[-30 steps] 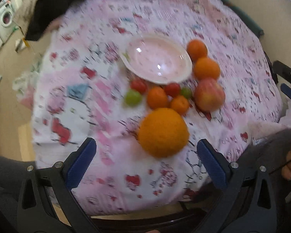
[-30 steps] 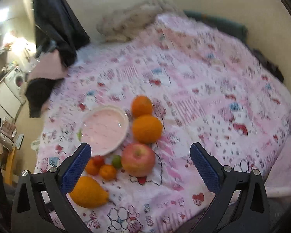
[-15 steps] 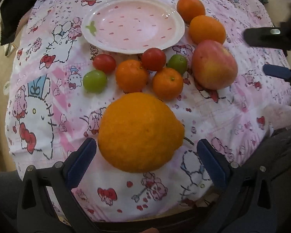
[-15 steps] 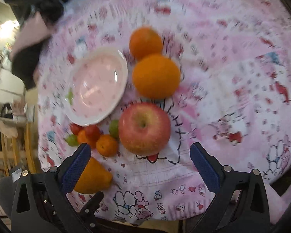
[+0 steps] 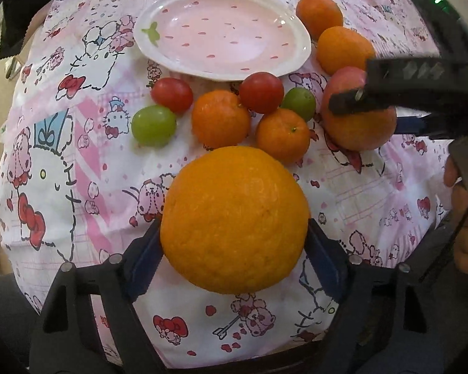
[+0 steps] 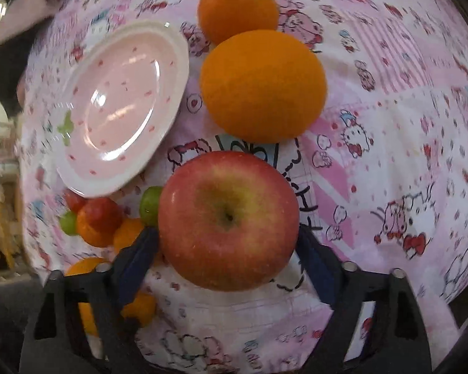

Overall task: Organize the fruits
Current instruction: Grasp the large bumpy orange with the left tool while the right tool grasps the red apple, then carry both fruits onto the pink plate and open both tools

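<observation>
Looking along the left gripper (image 5: 234, 243), a big orange (image 5: 235, 219) sat squarely between its blue pads (image 5: 146, 255), on the printed cloth (image 5: 62, 155). The jaws had just been closing and both pads appeared to touch the orange's sides, so I judged it gripped. Straight ahead lay small oranges (image 5: 221, 119), tomatoes (image 5: 171, 94) and grapes (image 5: 153, 125) in a tight cluster, and beyond them the empty pink plate (image 5: 296, 59). The path to the plate ran over that cluster, so a lift looked needed first. At the right the right gripper (image 5: 399, 106) straddled the apple (image 5: 357, 131), close by; the hands would crowd each other.

Looking along the right gripper (image 6: 227, 249), the apple (image 6: 228, 219) sat stem up between its pads (image 6: 134, 261), which had just been closing and appeared to press its sides. The plate (image 6: 171, 71) lay ahead to the left, an orange (image 6: 262, 85) straight ahead touching another (image 6: 237, 6) behind it. Open cloth (image 6: 390, 140) spread to the right.
</observation>
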